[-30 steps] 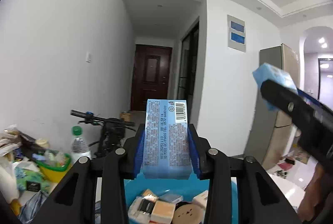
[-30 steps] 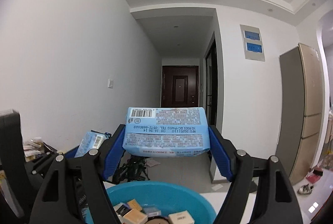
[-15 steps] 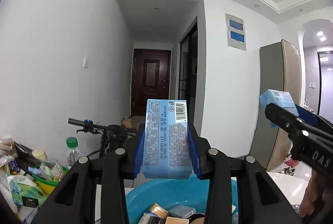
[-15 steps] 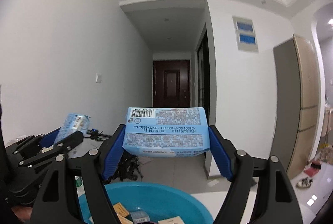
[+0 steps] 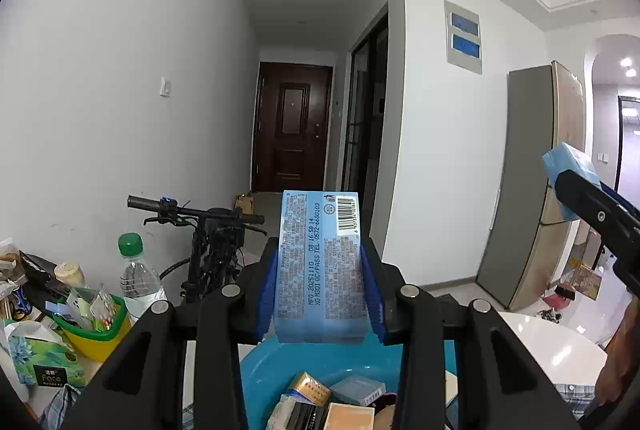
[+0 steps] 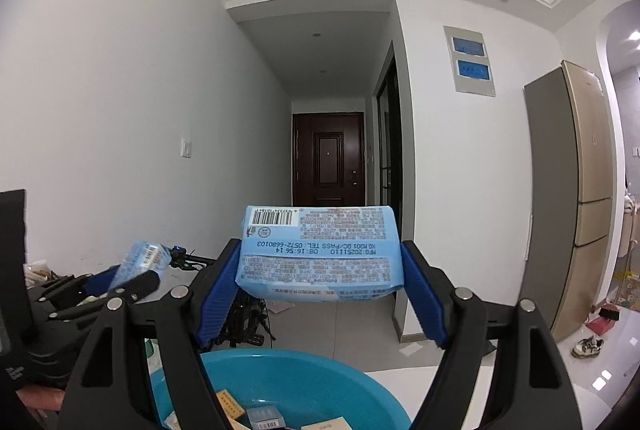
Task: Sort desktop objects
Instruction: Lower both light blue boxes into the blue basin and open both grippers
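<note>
Left gripper [image 5: 320, 294] clamping an upright light-blue printed tissue pack [image 5: 321, 266]; right gripper [image 6: 320, 294] clamping a sideways light-blue tissue pack [image 6: 319, 251]. Both hanging above a round blue plastic basin [image 6: 316, 370] holding small boxes [image 5: 356, 392], beside a green-capped water bottle [image 5: 138, 280].

Left gripper [image 5: 320, 300]: I hold it raised and level, jaws closed on a narrow blue pack [image 5: 322, 266] standing on end between the blue pads [image 5: 267, 296].
Right gripper [image 6: 320, 290]: I hold it raised beside the left, jaws spread wider and clamped on a second blue pack [image 6: 319, 252] lying crosswise.
Cross views: each gripper shows at the edge of the other's camera, apart, not touching.
Hand: skin visible at the frame edges only; pose unclear.
</note>
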Demonstrator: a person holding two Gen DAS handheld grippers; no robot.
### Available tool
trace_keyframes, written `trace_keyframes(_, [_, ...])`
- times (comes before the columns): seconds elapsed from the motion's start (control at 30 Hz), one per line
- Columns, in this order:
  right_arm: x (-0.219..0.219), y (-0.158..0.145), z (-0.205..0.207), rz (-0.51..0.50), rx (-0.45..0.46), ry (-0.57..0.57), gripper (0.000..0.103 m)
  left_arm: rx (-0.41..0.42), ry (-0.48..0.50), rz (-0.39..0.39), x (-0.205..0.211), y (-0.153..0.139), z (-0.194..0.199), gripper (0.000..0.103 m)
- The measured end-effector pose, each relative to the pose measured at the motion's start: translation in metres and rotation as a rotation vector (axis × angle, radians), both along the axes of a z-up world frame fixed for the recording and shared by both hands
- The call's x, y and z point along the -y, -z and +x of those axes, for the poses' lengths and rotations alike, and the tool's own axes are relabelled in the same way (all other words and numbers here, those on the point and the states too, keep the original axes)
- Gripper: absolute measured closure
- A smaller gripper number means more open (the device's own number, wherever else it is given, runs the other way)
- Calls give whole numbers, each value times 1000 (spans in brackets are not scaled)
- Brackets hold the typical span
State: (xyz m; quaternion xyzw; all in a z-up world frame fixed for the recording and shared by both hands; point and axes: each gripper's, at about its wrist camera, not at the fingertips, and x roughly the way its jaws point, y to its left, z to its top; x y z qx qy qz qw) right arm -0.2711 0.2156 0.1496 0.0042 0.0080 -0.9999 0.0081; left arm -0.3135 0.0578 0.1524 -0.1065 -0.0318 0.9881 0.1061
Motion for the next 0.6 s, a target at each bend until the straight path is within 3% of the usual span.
trace_keyframes(0.17, [-6, 4, -16, -24, 81, -6, 27, 65, 27, -18, -6, 7, -11, 63])
trace_keyframes(0.33, [-14, 16, -48, -53, 259, -36, 27, 189, 107, 13, -6, 19, -33, 63])
trace_keyframes(0.43, [-16, 33, -65, -78, 399, -78, 27, 238, 133, -52, -15, 27, -44, 63])
trace_keyframes(0.53, [-19, 46, -79, -98, 475, -123, 27, 286, 151, -157, -22, 38, -59, 63])
trace_keyframes(0.6, [-17, 55, -83, -93, 509, -136, 27, 344, 150, -184, -23, 48, -71, 63])
